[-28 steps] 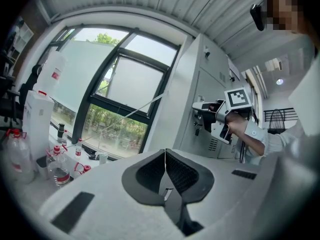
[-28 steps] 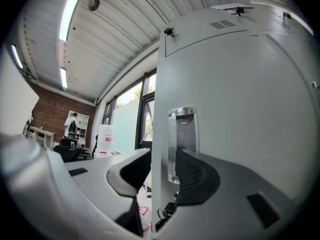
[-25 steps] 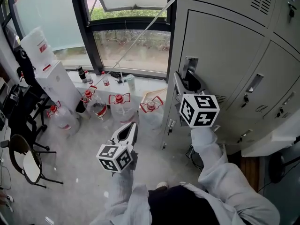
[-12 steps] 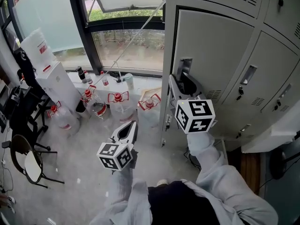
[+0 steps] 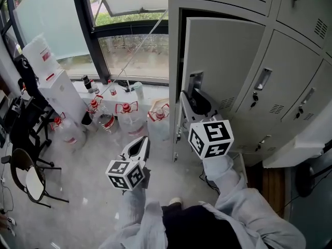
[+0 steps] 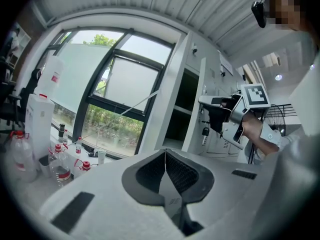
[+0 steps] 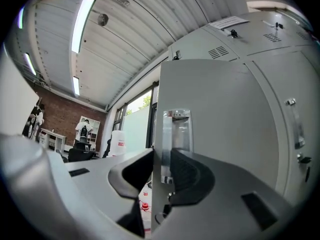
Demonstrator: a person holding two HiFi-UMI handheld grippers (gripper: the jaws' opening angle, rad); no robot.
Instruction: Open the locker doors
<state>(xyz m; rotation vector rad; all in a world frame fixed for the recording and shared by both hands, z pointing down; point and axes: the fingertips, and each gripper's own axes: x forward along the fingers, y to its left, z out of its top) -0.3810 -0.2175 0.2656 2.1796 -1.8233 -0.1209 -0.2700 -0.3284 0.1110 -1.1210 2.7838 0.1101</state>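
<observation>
Left of the grey metal locker door (image 5: 228,61), which stands partly ajar in the head view, the left gripper (image 5: 146,138) hangs well apart from it. The right gripper (image 5: 193,101) sits at the door's free edge, by the recessed metal handle (image 5: 195,82). Clear plastic water bottles with red caps (image 5: 127,119) stand further left of the door, below the window.

Seen from the left gripper view, its jaws are clenched together on nothing, with the door ahead to the right.

Up close in the right gripper view, the jaws have just been closing and clamp the door's edge between them, level with the handle.
</observation>
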